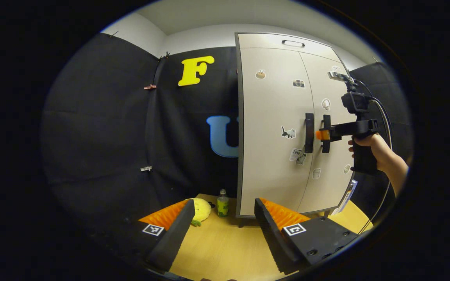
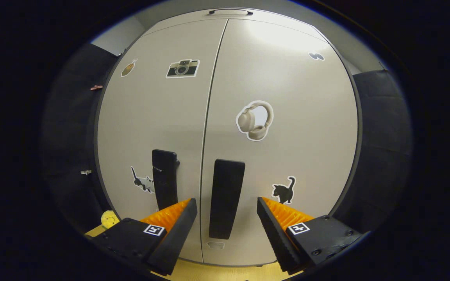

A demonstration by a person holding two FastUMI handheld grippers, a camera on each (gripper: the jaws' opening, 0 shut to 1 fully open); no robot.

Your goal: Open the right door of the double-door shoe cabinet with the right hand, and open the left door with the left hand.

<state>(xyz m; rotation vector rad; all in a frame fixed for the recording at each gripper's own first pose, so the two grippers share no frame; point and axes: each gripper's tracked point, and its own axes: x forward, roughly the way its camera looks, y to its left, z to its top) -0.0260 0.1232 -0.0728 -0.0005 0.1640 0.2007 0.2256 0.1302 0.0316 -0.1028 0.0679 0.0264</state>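
In the right gripper view, the right gripper (image 2: 227, 207) has its two fingers spread wide, grasping nothing. The handle of the right door (image 2: 226, 197), a dark upright bar, stands in the gap between the fingers, and neither finger touches it. Just left of that bar runs the seam between the doors, and left of the seam stands the handle of the left door (image 2: 165, 183), also a dark upright bar. Both doors lie flush and closed. The right door (image 2: 287, 128) carries a headphone sticker (image 2: 254, 120) above the handle and a black cat sticker (image 2: 283, 190) to its right. The left door (image 2: 150, 121) carries a camera sticker (image 2: 183, 68) near its top.

In the left gripper view, the left gripper (image 1: 224, 212) is also released, its fingers wide apart over a bare wooden tabletop (image 1: 225, 249), well short of the shoe cabinet (image 1: 283, 128). The cabinet stands at the far right side of the table, pale, with a small handle on its top panel. From this view a hand (image 1: 369, 150) holds the other gripper up at the cabinet front, with its fingers at the right door's handle; whether they touch it I cannot tell from here. At the far left edge of the table, beside the cabinet, a small green bottle (image 1: 222, 203) stands upright, and a yellow plush toy (image 1: 200, 210) lies just left of it.
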